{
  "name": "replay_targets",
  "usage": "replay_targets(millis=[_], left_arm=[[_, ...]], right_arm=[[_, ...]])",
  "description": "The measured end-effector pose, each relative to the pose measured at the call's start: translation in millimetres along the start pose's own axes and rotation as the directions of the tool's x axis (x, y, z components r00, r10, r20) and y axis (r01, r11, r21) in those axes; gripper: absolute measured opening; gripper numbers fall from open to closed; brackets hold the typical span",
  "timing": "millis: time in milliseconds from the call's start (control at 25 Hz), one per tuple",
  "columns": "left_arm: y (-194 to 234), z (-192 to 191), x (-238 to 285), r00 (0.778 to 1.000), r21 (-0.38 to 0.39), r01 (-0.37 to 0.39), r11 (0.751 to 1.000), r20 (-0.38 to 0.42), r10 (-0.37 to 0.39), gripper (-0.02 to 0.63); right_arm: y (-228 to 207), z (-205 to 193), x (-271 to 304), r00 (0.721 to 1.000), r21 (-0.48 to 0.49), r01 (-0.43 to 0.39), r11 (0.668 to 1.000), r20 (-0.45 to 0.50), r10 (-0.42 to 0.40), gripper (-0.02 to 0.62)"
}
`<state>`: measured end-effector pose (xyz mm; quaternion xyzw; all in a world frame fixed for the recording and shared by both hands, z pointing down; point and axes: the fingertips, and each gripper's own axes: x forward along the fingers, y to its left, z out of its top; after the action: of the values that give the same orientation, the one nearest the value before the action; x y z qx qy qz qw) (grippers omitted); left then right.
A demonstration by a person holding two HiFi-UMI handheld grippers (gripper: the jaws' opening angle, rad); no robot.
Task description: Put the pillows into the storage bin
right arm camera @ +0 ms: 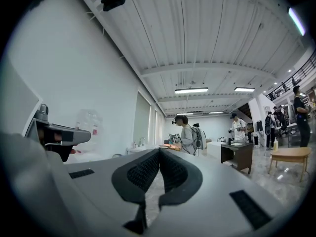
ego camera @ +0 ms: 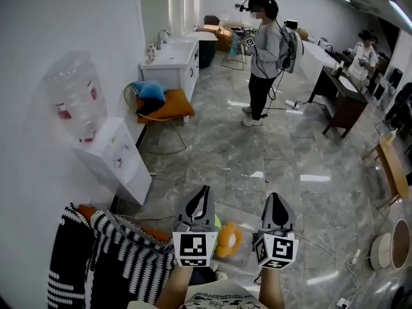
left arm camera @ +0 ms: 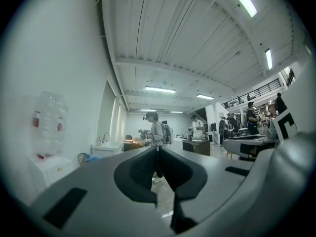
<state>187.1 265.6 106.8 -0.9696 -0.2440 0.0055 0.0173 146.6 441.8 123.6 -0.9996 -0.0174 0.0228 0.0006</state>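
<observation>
My left tongs (ego camera: 204, 190) and right tongs (ego camera: 275, 198) are both pressed fully together with nothing in them, the ribbed dark pads (right arm camera: 143, 172) meeting flat. The pillow (ego camera: 109, 256) is soft, with black-and-white knitted stripes. It lies at eight o'clock, just beside the left tongs, over an orange cushion (ego camera: 154, 233). A rounded orange plush (ego camera: 226, 238) sits lower down between the tongs.

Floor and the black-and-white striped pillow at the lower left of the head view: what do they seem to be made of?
Floor: grey veined stone, or tile that imitates it, with a polished finish. It mirrors the ceiling lights as bright patches.
Striped pillow: probably a thick knitted or woven textile with a matte finish. Its stripes look ridged and soft, with no shine.
</observation>
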Motion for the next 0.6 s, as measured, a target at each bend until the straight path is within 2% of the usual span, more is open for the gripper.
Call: replay_targets(millis=[600], left_arm=[[-1.5, -5.6, 1.4, 1.0, -0.004, 0.01, 1.0, -0.008, -0.01, 0.026]], right_arm=[[-3.9, -1.4, -3.5, 1.0, -0.008, 0.017, 1.0, -0.001, -0.017, 0.014]])
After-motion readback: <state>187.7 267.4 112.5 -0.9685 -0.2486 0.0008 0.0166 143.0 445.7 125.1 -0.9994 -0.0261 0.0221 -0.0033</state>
